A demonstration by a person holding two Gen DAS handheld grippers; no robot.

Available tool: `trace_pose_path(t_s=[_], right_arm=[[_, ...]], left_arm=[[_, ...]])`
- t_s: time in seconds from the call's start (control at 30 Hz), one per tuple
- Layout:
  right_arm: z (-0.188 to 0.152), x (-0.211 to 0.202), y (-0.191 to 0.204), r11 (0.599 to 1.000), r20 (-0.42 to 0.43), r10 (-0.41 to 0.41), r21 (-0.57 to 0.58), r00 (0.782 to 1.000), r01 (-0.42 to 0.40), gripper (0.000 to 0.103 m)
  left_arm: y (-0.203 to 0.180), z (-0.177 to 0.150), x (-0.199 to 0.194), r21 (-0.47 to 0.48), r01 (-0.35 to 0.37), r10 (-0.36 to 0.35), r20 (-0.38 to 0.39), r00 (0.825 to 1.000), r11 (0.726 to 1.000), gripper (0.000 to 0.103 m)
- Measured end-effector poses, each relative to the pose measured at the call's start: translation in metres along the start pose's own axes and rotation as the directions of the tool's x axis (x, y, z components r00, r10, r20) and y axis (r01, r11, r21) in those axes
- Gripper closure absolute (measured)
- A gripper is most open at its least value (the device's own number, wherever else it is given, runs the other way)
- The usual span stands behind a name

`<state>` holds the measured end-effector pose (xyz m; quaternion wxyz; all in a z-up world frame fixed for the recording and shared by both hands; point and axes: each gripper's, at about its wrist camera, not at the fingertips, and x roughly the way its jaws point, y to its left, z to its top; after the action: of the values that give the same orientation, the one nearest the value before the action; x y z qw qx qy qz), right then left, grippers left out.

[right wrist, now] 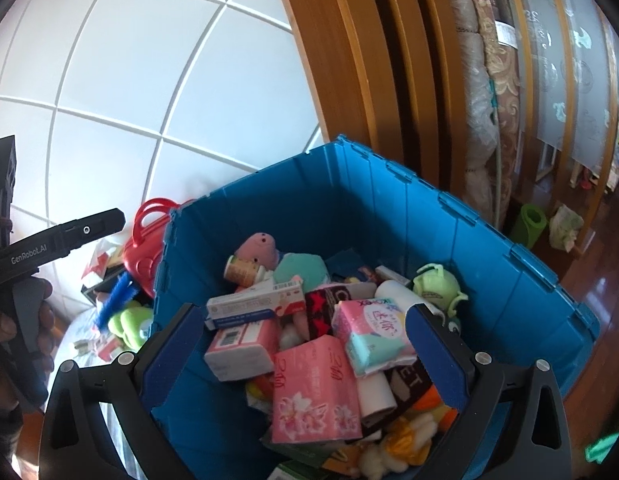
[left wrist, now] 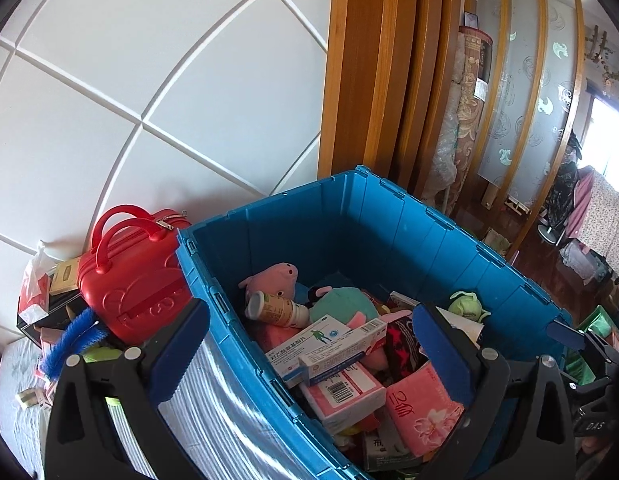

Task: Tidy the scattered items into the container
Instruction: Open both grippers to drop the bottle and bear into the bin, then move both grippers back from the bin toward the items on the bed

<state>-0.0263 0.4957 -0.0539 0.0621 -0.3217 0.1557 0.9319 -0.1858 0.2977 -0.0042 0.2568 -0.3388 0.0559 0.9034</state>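
A blue plastic crate (left wrist: 349,216) (right wrist: 389,200) holds several items: a pink pig plush (left wrist: 271,276), a pill bottle (left wrist: 273,308), medicine boxes (left wrist: 329,344) and pink tissue packs (right wrist: 313,388). My left gripper (left wrist: 309,356) is open and empty, its jaws straddling the crate's near-left wall. My right gripper (right wrist: 305,360) is open and empty above the crate's contents. The left gripper's body (right wrist: 57,240) shows at the left of the right wrist view.
A red mini suitcase (left wrist: 137,276), a blue brush (left wrist: 73,344), a green plush (right wrist: 129,324) and small boxes (left wrist: 63,276) lie on the surface left of the crate. A white panelled wall stands behind. Wooden door frames (left wrist: 369,80) and a rolled carpet (right wrist: 489,120) stand at the right.
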Motion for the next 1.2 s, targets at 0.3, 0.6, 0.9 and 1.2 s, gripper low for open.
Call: trace_pose_path(t_s=[0.3, 0.6, 0.9, 1.2], right_arm=[[0.0, -0.004, 0.021, 0.999, 0.01, 0.032, -0.028, 0.999, -0.032, 0.0], [-0.002, -0.002, 0.051, 0.993, 0.009, 0.089, -0.072, 0.996, -0.088, 0.0], [-0.009, -0.006, 0.096, 0.985, 0.019, 0.128, -0.118, 0.992, -0.125, 0.0], [-0.032, 0.0, 0.168, 0.978, -0.002, 0.14, -0.159, 0.99, -0.138, 0.0]], left_arm=[[0.014, -0.007, -0.025, -0.008, -0.023, 0.023, 0.022, 0.999, 1.0, 0.0], [0.04, -0.023, -0.042, -0.043, -0.069, 0.07, 0.019, 0.997, 0.997, 0.0], [0.078, -0.04, -0.072, -0.064, -0.107, 0.11, 0.04, 0.993, 0.992, 0.0], [0.156, -0.075, -0.101, -0.123, -0.152, 0.157, 0.026, 0.987, 0.981, 0.0]])
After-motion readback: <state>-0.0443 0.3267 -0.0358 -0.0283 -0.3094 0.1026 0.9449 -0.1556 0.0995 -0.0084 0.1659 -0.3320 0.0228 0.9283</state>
